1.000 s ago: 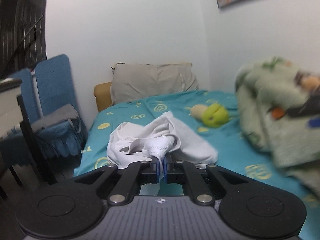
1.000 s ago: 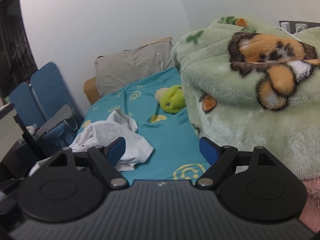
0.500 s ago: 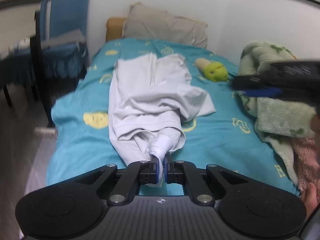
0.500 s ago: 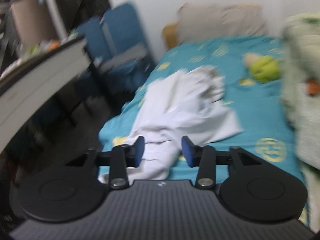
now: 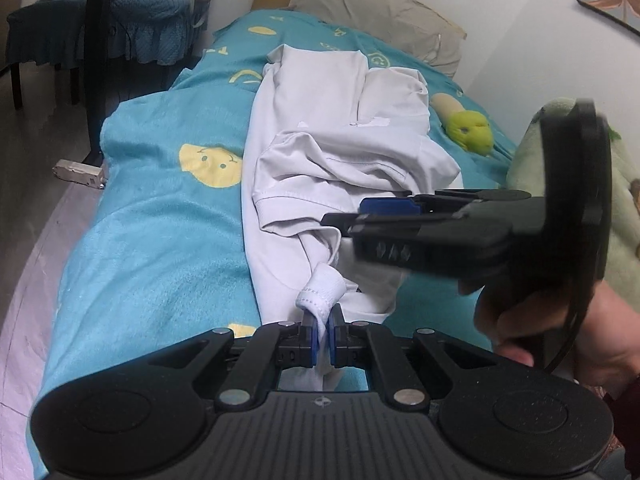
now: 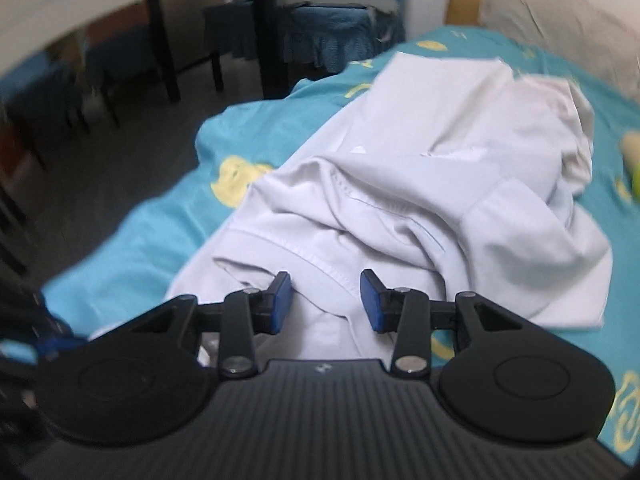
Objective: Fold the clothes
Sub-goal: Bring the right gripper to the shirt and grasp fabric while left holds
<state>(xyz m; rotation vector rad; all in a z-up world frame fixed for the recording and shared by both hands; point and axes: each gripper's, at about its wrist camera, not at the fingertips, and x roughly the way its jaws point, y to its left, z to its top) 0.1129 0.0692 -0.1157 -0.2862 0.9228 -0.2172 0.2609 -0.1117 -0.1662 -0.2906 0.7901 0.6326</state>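
A white garment (image 5: 332, 136) lies crumpled and stretched lengthwise on the teal bed sheet (image 5: 160, 232). My left gripper (image 5: 323, 338) is shut on a ribbed white cuff (image 5: 320, 294) of the garment at its near end. My right gripper (image 6: 325, 302) is open, its blue pads either side of a hemmed fold of the same garment (image 6: 420, 184). The right gripper also shows in the left wrist view (image 5: 384, 210), held sideways low over the garment just beyond the cuff.
A grey pillow (image 5: 380, 12) lies at the bed's head. A green plush toy (image 5: 468, 130) sits to the right of the garment. A green fleece blanket (image 5: 624, 200) is piled at the right. Blue covered chairs (image 5: 120, 20) and a dark table leg (image 5: 96, 52) stand left of the bed.
My left gripper has pulled the cuff toward the bed's foot, stretching the garment out. My right gripper has swung left and down to the garment's near part and partly closed from wide open.
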